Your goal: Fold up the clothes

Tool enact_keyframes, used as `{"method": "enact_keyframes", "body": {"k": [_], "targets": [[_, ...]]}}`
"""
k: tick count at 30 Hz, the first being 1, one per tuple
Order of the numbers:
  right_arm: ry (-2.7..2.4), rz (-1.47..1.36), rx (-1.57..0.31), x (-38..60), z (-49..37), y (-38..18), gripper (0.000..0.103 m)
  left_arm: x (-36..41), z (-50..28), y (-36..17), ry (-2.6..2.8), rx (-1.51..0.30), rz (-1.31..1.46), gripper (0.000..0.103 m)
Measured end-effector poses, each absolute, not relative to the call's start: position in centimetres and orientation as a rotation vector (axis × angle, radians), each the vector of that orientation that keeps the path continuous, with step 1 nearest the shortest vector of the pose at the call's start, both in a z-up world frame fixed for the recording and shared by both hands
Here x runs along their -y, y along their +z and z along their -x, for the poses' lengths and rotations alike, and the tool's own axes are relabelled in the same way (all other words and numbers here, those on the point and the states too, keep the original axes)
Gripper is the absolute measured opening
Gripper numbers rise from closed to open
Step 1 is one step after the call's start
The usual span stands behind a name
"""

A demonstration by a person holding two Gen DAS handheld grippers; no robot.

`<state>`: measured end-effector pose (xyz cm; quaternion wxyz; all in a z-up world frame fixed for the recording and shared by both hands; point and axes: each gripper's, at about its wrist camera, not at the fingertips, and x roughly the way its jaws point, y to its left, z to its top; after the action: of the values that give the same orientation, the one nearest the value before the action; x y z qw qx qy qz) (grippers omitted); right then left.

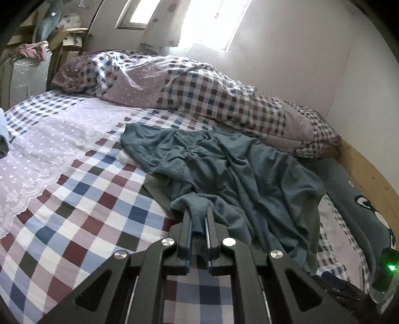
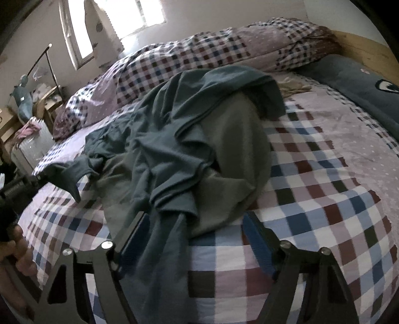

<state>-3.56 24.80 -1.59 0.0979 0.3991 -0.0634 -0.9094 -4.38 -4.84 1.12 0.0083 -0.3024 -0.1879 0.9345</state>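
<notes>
One bed [image 1: 74, 189] fills both views, covered by a checked sheet [image 2: 311, 199] in blue, maroon, white and dark squares with dotted lilac panels. One wooden board [image 1: 369, 174] edges the bed on the wall side. One rolled quilt [image 1: 199, 92] in matching check lies along the far side under one window [image 1: 212, 20]. One dark teal blanket [image 1: 356, 199] with a white motif lies beside the board; the motif is not readable as writing.

One teal garment [image 1: 224, 159] lies crumpled across the middle of the bed, partly over one grey-green garment [image 2: 237, 149] that is spread flat on the sheet beneath it. Whether more garments are in the heap cannot be told.

Left gripper [image 1: 198, 219]: fingers pressed together, pinching a bunched edge of the teal garment, which is drawn up from the sheet at that point. In the right wrist view the same gripper [image 2: 37, 178] shows at the left edge, with a hand [image 2: 15, 246] below it.

Right gripper [image 2: 194, 236]: fingers spread wide. A hanging fold of the teal garment lies between them, near the left finger; the pads do not press on it.

White lettering on the left gripper body in the right wrist view is too blurred to read.
</notes>
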Motion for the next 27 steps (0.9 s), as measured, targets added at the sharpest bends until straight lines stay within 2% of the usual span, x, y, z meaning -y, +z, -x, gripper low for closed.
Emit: {"method": "enact_keyframes", "body": {"k": [10, 14, 17, 27], "targets": [[-2.657, -1.264, 0.109, -23.2, 4.2, -2.9, 0.056, 5.3, 3.6, 1.1, 2.909, 0.585, 0.953, 0.008], [-2.649, -1.248, 0.095, -23.1, 4.1, -2.6, 0.028, 6.1, 3.2, 1.3, 2.928, 0.602, 0.950, 0.008], [-2.662, -1.225, 0.071, -22.8, 3.8, -2.2, 0.015, 6.7, 2.8, 1.6, 2.945, 0.613, 0.935, 0.008], [-2.699, -1.056, 0.069, -21.9, 1.7, 0.5, 0.006, 8.6, 1.3, 2.7, 3.019, 0.678, 0.881, 0.008]]}}
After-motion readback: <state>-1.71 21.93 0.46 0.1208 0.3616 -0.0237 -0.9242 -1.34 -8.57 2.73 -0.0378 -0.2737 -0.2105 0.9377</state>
